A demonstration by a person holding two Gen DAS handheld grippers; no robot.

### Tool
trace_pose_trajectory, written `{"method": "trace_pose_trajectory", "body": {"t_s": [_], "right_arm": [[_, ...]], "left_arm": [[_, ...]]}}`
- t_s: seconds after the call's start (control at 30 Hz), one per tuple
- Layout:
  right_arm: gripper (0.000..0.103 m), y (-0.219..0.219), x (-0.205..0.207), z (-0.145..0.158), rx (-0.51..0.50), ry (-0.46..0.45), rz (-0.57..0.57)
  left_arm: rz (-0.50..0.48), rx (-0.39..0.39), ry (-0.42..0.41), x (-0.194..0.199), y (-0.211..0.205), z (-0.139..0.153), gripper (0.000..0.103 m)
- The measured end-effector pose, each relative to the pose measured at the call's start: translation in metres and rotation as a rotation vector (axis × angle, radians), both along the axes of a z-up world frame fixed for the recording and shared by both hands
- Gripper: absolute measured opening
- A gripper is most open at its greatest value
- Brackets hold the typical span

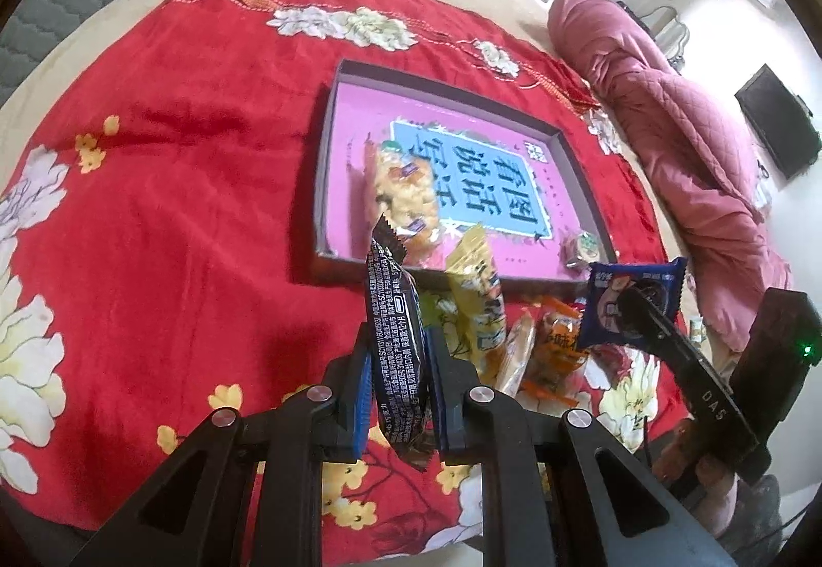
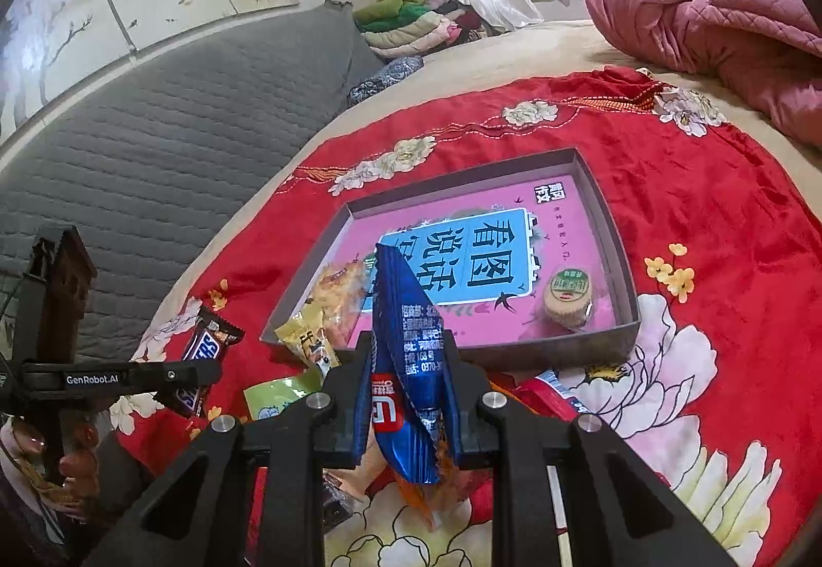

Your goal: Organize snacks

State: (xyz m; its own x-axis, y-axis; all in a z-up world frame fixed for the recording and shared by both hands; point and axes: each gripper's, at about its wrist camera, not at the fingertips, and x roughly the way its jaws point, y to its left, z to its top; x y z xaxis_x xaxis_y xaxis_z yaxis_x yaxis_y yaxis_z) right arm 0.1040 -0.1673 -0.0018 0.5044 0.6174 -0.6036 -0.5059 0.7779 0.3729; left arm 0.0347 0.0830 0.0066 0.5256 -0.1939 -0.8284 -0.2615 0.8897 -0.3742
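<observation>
Fingers of the left gripper [image 1: 398, 377] are clenched on a black Snickers bar [image 1: 395, 346], held upright above the red flowered blanket [image 1: 180, 207]; those of the right gripper [image 2: 408, 392] grasp a blue snack packet [image 2: 406, 356]. Ahead of both pairs of fingers lies the shallow pink-lined box [image 2: 624, 258], holding a bag of yellow crisps [image 1: 406, 197] and a small round cup [image 2: 567, 302]. Between fingers and box lies a loose heap of snack packets [image 1: 514, 335].

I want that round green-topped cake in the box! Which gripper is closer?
Right. The right gripper is just before the round green-topped cake; the left gripper is farther left.
</observation>
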Motion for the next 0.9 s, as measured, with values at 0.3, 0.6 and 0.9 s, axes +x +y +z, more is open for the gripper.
{"method": "trace_pose_trajectory", "body": {"t_s": [0.3,0.6,0.9], "right_arm": [[0.023,-0.002,0.006,0.003,0.016,-0.013,-0.021],[0.023,-0.008,0.015,0.004,0.032,-0.012,-0.049],[0.023,-0.011,0.025,0.003,0.055,-0.007,-0.062]], "left_arm": [[-0.037,0.020,-0.034,0.020,-0.019,0.011,0.019],[-0.064,0.014,-0.060,0.046,-0.037,0.019,0.018],[-0.058,0.001,-0.072,0.070,-0.038,0.021,0.017]]}}
